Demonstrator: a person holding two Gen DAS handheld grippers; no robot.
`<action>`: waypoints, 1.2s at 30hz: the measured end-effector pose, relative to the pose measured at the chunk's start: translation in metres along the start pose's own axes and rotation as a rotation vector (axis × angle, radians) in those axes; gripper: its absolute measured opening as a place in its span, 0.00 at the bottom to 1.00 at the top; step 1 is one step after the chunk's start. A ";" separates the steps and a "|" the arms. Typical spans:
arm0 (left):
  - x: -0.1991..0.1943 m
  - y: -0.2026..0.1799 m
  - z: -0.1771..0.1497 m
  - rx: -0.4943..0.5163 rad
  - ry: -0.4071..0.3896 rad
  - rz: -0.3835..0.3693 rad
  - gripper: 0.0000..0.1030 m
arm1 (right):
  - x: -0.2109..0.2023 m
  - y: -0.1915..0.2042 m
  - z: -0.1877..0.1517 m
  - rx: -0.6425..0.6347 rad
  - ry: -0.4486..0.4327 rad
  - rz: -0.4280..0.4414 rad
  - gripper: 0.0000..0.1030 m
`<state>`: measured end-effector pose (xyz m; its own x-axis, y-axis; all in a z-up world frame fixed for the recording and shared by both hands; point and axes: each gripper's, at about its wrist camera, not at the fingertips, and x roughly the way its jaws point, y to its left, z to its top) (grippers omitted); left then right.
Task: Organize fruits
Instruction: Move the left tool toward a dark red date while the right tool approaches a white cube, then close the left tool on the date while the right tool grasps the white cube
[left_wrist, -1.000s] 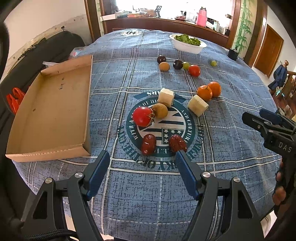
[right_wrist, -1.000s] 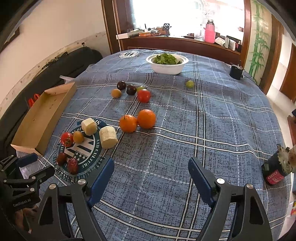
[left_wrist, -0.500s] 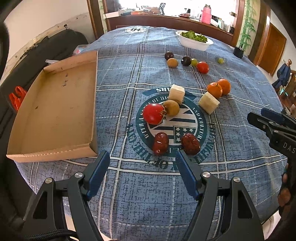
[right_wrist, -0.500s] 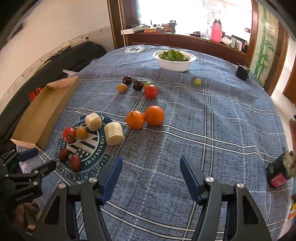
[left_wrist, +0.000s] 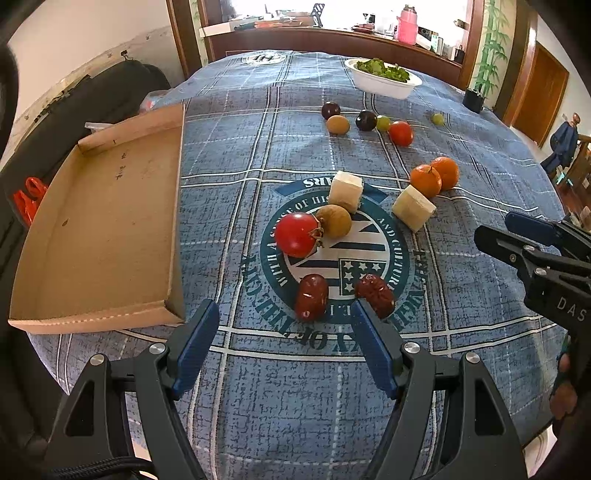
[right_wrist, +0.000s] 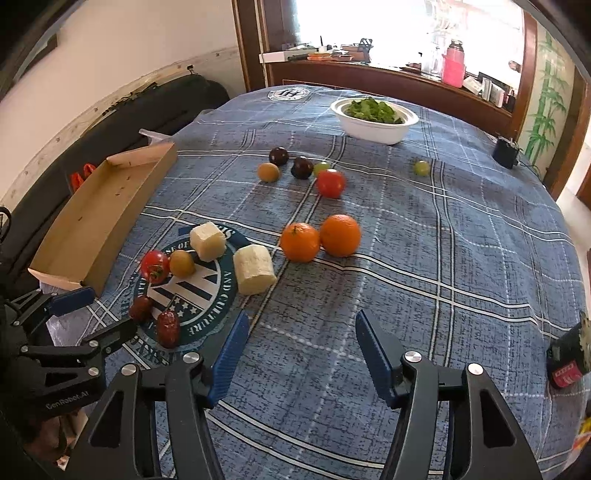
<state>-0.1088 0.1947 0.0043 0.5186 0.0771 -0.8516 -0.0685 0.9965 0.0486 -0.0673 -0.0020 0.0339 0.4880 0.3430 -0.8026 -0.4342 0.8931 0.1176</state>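
My left gripper (left_wrist: 283, 314) hovers open over the near table edge with nothing between its fingers. Two red dates (left_wrist: 311, 297) lie just past its tips. Beyond them sit a red tomato (left_wrist: 297, 234), a brown round fruit (left_wrist: 334, 220), two pale cut chunks (left_wrist: 345, 191) and two oranges (left_wrist: 426, 180). My right gripper (right_wrist: 302, 319) hangs over bare cloth with its jaws closing on nothing. The oranges (right_wrist: 299, 242) and a pale chunk (right_wrist: 255, 269) lie ahead of it. An empty cardboard tray (left_wrist: 103, 221) sits at the left.
Farther back lie dark plums (right_wrist: 279, 156), a second tomato (right_wrist: 330, 182) and green grapes (right_wrist: 421, 168). A white bowl of greens (right_wrist: 373, 123) stands behind them. A small dark can (right_wrist: 567, 360) rests at the right table edge. A black sofa runs along the left.
The right gripper's jaws have narrowed, and it has shifted slightly left, so the oranges sit more centred in its view. The left gripper has hardly moved.
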 end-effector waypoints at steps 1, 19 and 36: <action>0.000 -0.001 0.000 0.001 0.001 0.001 0.71 | 0.001 0.001 0.001 -0.002 0.001 0.004 0.60; 0.007 0.007 0.000 -0.012 0.015 -0.044 0.71 | 0.020 0.012 0.008 -0.001 0.048 0.099 0.46; 0.027 -0.004 0.002 0.030 0.031 -0.051 0.27 | 0.055 0.017 0.021 0.016 0.092 0.129 0.45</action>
<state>-0.0933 0.1927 -0.0177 0.4938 0.0257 -0.8692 -0.0166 0.9997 0.0201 -0.0316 0.0377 0.0043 0.3569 0.4279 -0.8304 -0.4765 0.8480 0.2322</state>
